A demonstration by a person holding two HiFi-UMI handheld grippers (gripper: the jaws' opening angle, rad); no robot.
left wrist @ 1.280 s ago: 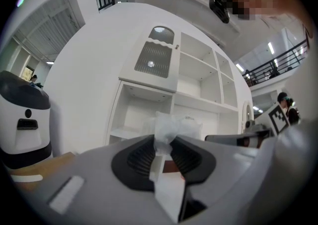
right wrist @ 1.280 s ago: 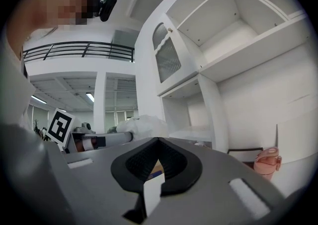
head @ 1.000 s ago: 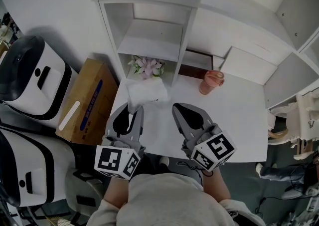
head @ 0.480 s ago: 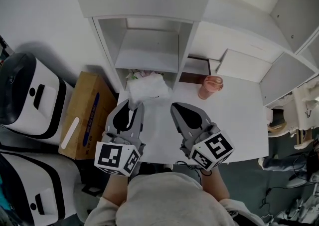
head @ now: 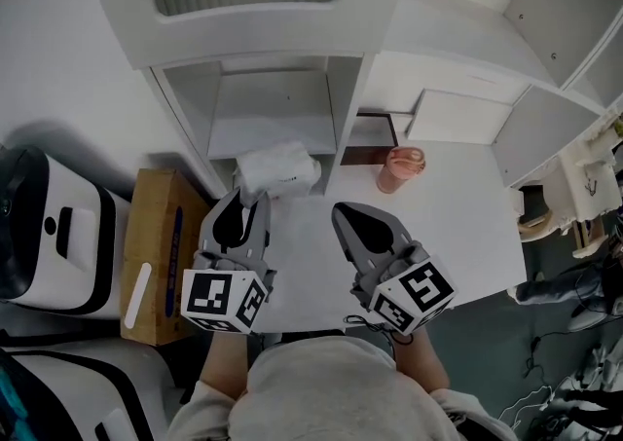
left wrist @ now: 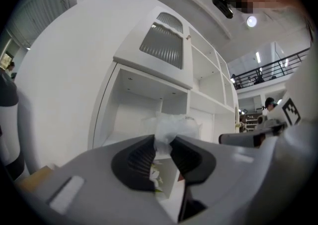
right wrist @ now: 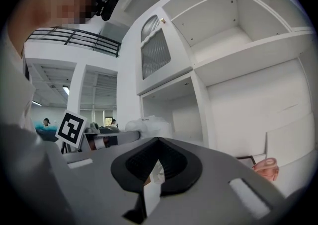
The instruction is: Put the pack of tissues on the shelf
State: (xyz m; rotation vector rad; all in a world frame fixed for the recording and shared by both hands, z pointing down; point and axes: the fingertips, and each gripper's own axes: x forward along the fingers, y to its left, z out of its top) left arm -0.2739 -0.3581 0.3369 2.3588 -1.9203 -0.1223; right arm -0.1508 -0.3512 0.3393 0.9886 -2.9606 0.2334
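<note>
While the right gripper [head: 343, 210] is hovering over the white desk [head: 458, 225] with its jaws pressed together and nothing between them, the left gripper [head: 255, 199] is pinching the pack of tissues [head: 279, 168] by its plastic wrap, holding it aloft at the open front of the white shelf [head: 258, 128], left of the pink cup [head: 399, 167].

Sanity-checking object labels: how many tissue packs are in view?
1. The pack of tissues is pinched in the left gripper, in front of the shelf. Others could be hidden deeper in its compartments.
</note>
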